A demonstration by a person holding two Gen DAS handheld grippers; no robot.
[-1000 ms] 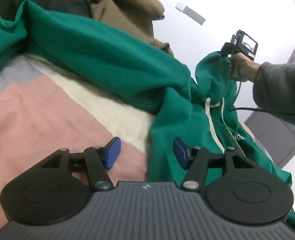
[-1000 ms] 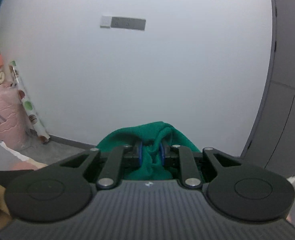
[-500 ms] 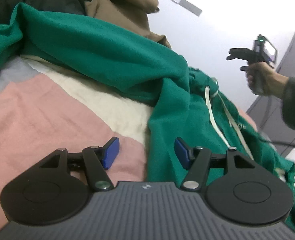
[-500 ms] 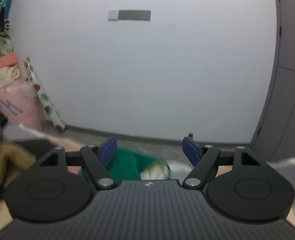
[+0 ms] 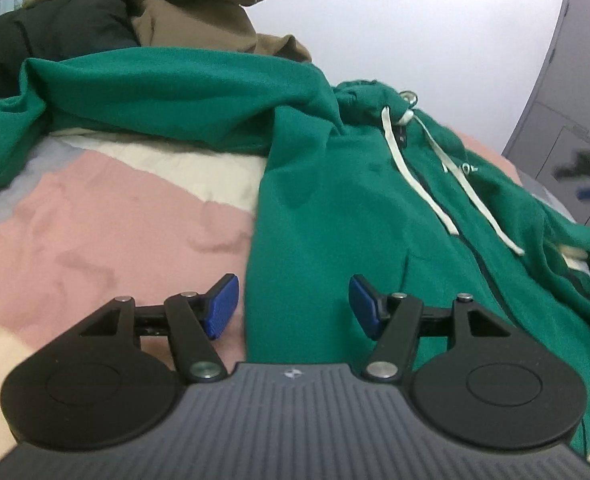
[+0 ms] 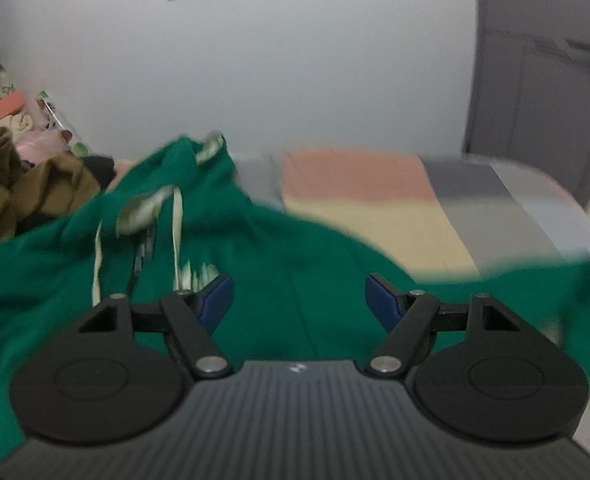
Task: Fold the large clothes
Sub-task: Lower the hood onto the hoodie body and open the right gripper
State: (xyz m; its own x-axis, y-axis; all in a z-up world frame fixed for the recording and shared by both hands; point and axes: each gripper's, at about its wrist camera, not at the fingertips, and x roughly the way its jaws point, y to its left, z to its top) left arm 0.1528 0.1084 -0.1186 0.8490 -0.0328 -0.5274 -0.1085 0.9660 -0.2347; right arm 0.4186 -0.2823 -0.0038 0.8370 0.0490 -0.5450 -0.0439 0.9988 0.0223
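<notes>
both hand-held grippers are standing open and gripping nothing: left gripper is hovering over the side edge of the green fleece zip hoodie, which is lying spread on the pink, cream and grey striped bedcover. right gripper is hovering above the hoodie's body. white drawcords are trailing toward five o'clock. brown garments are piled at eleven o'clock.

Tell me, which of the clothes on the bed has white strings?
The green hoodie, spread across the bed nearest both grippers. Two white drawstrings hang down its front. The brown garment and the black one heaped behind it show none.
</notes>
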